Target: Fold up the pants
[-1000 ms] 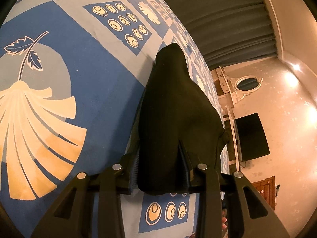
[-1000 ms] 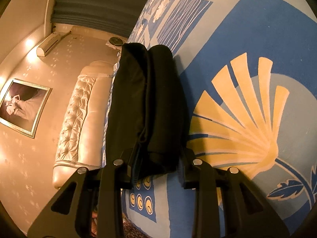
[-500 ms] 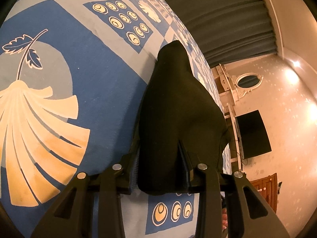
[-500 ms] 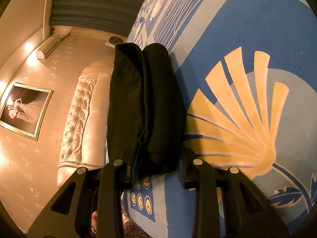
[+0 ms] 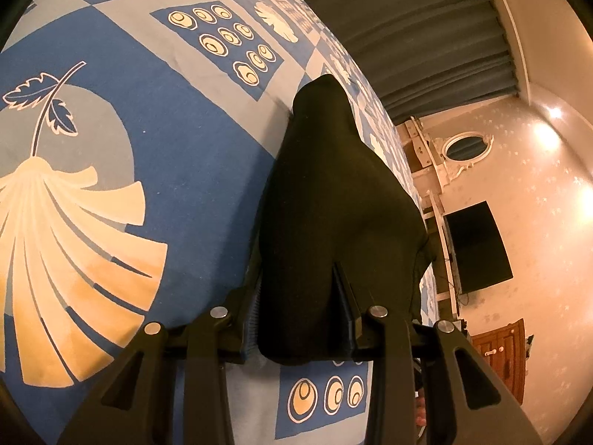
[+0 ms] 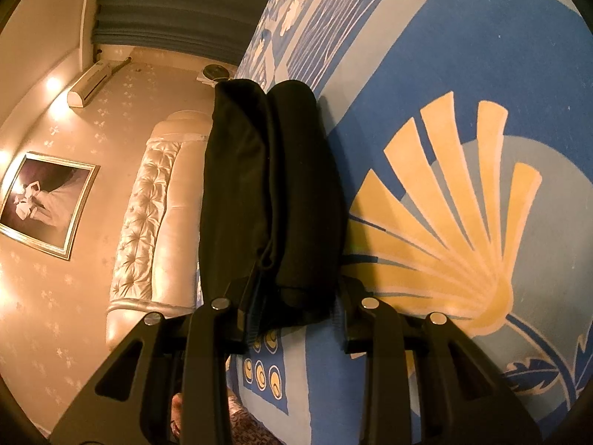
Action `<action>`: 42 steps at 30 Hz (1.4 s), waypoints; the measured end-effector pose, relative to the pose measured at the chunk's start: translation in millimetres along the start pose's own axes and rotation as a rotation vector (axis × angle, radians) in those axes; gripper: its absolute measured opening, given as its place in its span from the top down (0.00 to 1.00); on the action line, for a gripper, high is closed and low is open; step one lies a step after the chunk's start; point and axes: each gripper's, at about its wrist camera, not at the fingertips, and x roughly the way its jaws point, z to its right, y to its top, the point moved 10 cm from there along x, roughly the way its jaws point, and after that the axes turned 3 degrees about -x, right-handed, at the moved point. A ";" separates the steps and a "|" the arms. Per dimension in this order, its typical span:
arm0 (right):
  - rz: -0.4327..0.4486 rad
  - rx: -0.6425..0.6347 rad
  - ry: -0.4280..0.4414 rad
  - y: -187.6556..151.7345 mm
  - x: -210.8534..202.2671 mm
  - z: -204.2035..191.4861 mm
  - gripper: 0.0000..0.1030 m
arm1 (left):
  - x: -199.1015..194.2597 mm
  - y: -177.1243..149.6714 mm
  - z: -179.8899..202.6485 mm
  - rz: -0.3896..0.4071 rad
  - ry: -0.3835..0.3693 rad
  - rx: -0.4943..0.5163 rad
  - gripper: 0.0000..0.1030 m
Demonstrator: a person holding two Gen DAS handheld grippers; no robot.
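Note:
The black pants (image 5: pixel 333 215) hang as a folded bundle between my two grippers, over the blue patterned bedspread (image 5: pixel 111 129). My left gripper (image 5: pixel 300 315) is shut on one end of the pants; the cloth fills the jaws and hides the fingertips. In the right wrist view the pants (image 6: pixel 267 185) show as two thick folded layers side by side. My right gripper (image 6: pixel 292 307) is shut on their other end. The far end of the bundle touches the bedspread (image 6: pixel 463 92).
The bed is covered by the blue, cream and yellow spread. A tufted cream headboard (image 6: pixel 148 204), a framed picture (image 6: pixel 44 200) and an air conditioner (image 6: pixel 90 85) are on one side. A wall TV (image 5: pixel 478 244), oval mirror (image 5: pixel 467 146) and dark curtains (image 5: pixel 426 29) are on the other.
Both grippers keep hold of the pants. The bedspread pattern has slid a little in both views, so the bundle has shifted slightly over the bed.

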 end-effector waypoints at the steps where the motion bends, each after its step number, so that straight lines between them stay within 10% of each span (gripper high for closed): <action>1: -0.004 0.000 0.003 -0.8 -0.1 -0.7 0.70 | 0.0 0.1 -0.1 -0.001 0.002 0.004 0.65; 12: -0.004 -0.138 -0.108 25.1 -36.5 -14.3 0.28 | -29.5 13.9 -0.4 -0.054 -0.033 0.057 0.46; 18: -0.024 -0.211 -0.095 74.9 -4.6 -22.5 0.22 | -8.6 66.6 13.7 -0.068 -0.058 0.172 0.29; 28: -0.091 -0.213 -0.022 127.5 75.4 -30.0 0.24 | 105.3 126.9 42.3 -0.173 -0.023 0.259 0.29; 30: -0.113 -0.182 -0.057 128.9 80.1 -17.9 0.57 | 119.7 129.5 38.9 -0.187 0.011 0.269 0.29; 33: -0.125 -0.111 -0.038 135.4 81.2 -3.9 0.71 | 129.8 131.5 35.0 -0.181 0.047 0.292 0.36; 42: -0.098 -0.087 0.068 136.4 71.1 0.1 0.69 | 123.7 124.7 33.3 -0.104 0.055 0.419 0.39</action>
